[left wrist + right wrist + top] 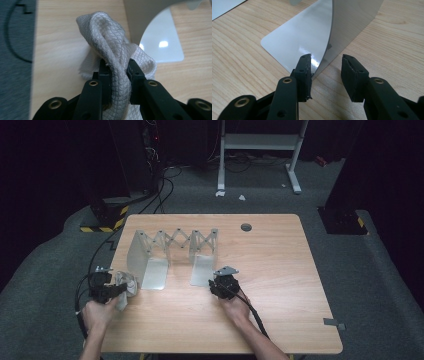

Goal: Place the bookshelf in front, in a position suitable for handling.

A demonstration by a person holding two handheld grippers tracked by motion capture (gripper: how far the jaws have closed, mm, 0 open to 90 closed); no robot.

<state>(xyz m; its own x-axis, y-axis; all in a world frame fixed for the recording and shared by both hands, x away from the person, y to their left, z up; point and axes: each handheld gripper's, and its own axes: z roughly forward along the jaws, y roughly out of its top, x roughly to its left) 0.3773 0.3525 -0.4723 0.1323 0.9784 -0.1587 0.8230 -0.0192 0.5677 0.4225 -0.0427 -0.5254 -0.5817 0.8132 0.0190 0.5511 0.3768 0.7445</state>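
In the left gripper view, the left gripper is clamped on a bunched white quilted wiping cloth, whose loose fold rises toward 12 o'clock, with the glossy foot of the left bookend plate lying at about 1 o'clock beyond it. In the right gripper view, the right gripper stands with its jaws apart, straddling the near corner of the right bookend plate, whose upright wall climbs toward 1 o'clock; one pad seems to touch the foot. From the high view, both plates belong to an expandable metal bookend rack on the wooden table, its scissor lattice at the far side. The step looks like steadying the rack for wiping: close the right jaws squarely on the wall's edge first, then sweep the cloth flat across the left plate, keeping the wad firmly pinched so it does not slip.
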